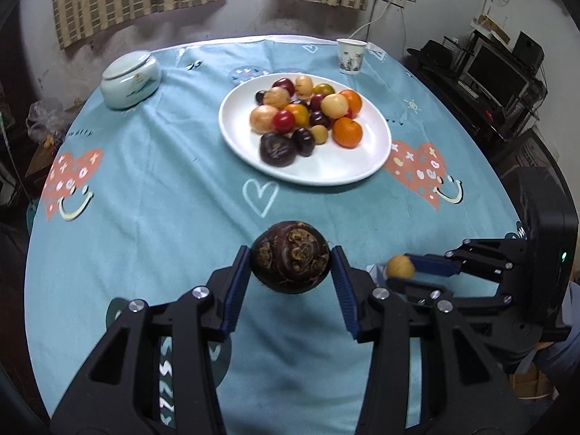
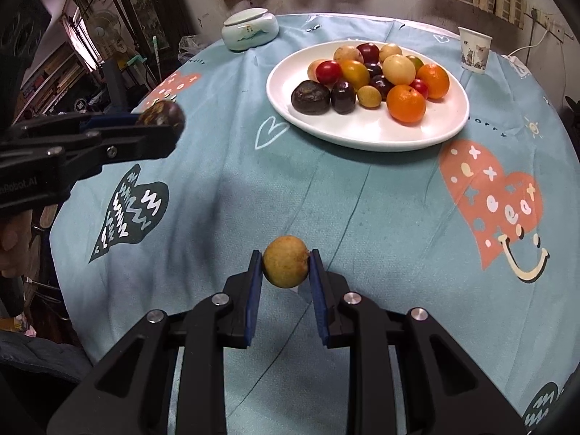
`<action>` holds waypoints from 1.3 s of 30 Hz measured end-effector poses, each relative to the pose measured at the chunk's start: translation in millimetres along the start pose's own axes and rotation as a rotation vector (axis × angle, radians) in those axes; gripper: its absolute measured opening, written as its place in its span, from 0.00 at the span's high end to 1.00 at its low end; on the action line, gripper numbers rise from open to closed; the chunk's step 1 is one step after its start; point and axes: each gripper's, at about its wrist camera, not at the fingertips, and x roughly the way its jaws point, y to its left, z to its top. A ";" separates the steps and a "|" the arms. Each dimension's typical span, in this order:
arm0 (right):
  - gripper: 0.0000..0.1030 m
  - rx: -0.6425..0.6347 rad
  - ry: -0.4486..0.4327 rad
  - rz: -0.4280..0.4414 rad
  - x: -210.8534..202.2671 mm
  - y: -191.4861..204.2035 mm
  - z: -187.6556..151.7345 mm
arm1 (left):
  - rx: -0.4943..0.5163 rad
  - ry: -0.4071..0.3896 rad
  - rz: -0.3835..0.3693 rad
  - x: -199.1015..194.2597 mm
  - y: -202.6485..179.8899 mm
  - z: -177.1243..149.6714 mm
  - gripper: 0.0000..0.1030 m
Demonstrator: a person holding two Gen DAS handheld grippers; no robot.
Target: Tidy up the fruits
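Note:
My left gripper [image 1: 290, 266] is shut on a dark purple passion fruit [image 1: 290, 250], held above the blue tablecloth. From the right wrist view the same fruit [image 2: 163, 114] shows at the far left in the left gripper [image 2: 159, 123]. My right gripper [image 2: 285, 264] is shut on a small yellow-brown round fruit [image 2: 285, 261]; in the left wrist view that fruit [image 1: 400, 267] appears at the right between the right gripper's pads [image 1: 431, 265]. A white plate [image 1: 337, 170] beyond both grippers carries several fruits: oranges, red and dark plums, pale yellow ones. The plate [image 2: 366, 127] lies up and right.
A pale green lidded jar [image 1: 130, 79] stands at the table's back left, a paper cup [image 1: 349, 56] at the back right. The round table drops off on all sides; shelves and a monitor [image 1: 496, 72] stand off to the right. A hand [image 2: 12, 239] grips the left tool.

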 end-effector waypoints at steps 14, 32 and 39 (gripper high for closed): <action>0.75 0.015 0.079 -0.002 4.5 14.8 -43.4 | 0.054 0.137 0.050 20.3 -15.8 -50.9 0.56; 0.75 0.078 -0.011 -0.037 -20.6 -4.6 -34.6 | 0.106 0.089 0.042 23.1 -35.0 -13.3 0.55; 0.75 0.076 -0.094 -0.060 -24.1 -23.7 17.9 | 0.127 0.053 0.046 33.5 -41.2 27.1 0.55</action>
